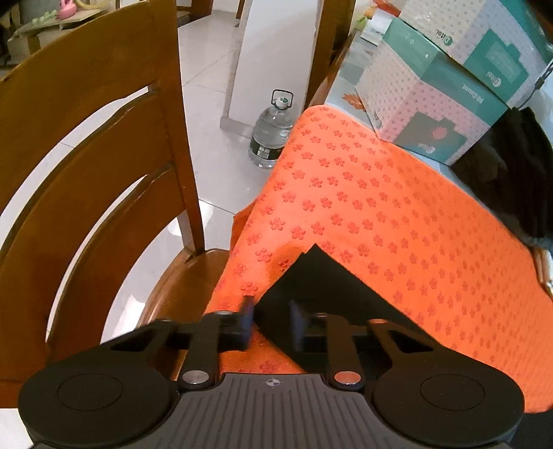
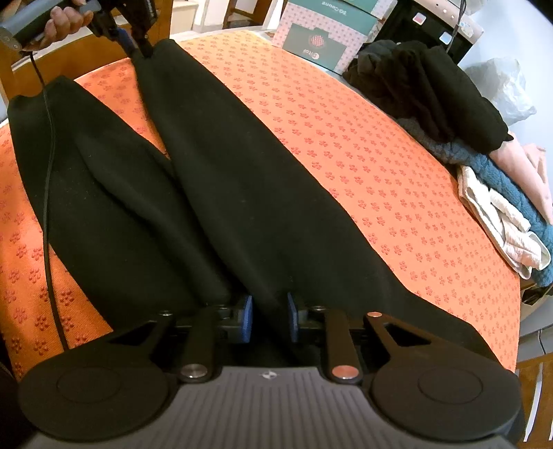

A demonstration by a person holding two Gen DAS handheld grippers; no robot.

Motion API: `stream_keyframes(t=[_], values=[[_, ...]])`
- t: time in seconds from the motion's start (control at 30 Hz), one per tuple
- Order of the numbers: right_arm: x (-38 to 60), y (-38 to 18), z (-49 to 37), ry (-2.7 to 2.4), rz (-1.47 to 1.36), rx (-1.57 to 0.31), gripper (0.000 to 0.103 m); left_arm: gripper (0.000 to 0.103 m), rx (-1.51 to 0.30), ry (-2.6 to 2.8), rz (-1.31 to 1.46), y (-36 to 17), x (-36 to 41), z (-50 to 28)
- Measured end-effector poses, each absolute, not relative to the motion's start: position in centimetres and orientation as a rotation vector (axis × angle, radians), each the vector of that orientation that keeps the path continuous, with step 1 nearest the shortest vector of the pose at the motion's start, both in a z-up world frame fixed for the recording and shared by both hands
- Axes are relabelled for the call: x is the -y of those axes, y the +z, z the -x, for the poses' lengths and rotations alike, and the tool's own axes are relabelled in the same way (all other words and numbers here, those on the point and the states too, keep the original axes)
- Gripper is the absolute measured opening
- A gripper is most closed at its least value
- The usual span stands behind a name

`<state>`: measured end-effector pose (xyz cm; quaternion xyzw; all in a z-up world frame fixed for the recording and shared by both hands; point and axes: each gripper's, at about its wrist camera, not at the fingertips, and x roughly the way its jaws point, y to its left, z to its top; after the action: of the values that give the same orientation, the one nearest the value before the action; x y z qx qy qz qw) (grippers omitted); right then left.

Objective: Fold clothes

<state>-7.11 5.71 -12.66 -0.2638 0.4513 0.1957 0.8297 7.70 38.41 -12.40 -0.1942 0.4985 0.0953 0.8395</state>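
Observation:
Black trousers (image 2: 242,190) lie lengthwise on an orange flower-patterned mat (image 2: 345,138), two legs spread apart toward the far left. My right gripper (image 2: 269,319) is shut on the near end of the cloth, which bunches between its blue pads. At the far end my left gripper (image 2: 133,45), held by a hand (image 2: 65,20), pinches the tip of the right-hand leg. In the left wrist view, a black corner of the trousers (image 1: 311,283) sits between the fingers of the left gripper (image 1: 271,321), just above the mat (image 1: 380,207).
A pile of clothes sits at the table's right: a black garment (image 2: 432,86), blue knit (image 2: 511,193), white cloth (image 2: 497,221). Patterned boxes (image 1: 432,103) stand at the far edge. A wooden chair (image 1: 86,155) is left of the table, with a water bottle (image 1: 273,138) on the floor.

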Motion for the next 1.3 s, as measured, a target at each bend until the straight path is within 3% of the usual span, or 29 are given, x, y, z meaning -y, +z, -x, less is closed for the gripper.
stream_keyframes(t=[0.13, 0.5, 0.7, 0.97, 1.3], values=[[-5.3, -12.4, 6.9, 0.403, 0.534, -0.946, 0.003, 0.005, -1.008, 0.179, 0.367, -11.7, -37.5, -7.4], [-4.0, -7.7, 8.2, 0.425, 0.497, -0.811, 0.002, 0.005, -0.830, 0.159, 0.393, -3.4, -38.6, -1.1], [-3.6, -5.4, 9.4, 0.526, 0.523, -0.772, 0.002, 0.005, -0.814, 0.206, 0.415, -1.6, -39.5, 5.0], [-4.7, -7.8, 10.7, 0.666, 0.598, -0.838, 0.002, 0.005, -0.902, 0.285, 0.455, -7.4, -40.4, 11.3], [-5.6, -10.3, 11.7, 0.717, 0.631, -0.932, 0.002, 0.006, -1.002, 0.266, 0.413, -12.6, -40.7, 12.8]])
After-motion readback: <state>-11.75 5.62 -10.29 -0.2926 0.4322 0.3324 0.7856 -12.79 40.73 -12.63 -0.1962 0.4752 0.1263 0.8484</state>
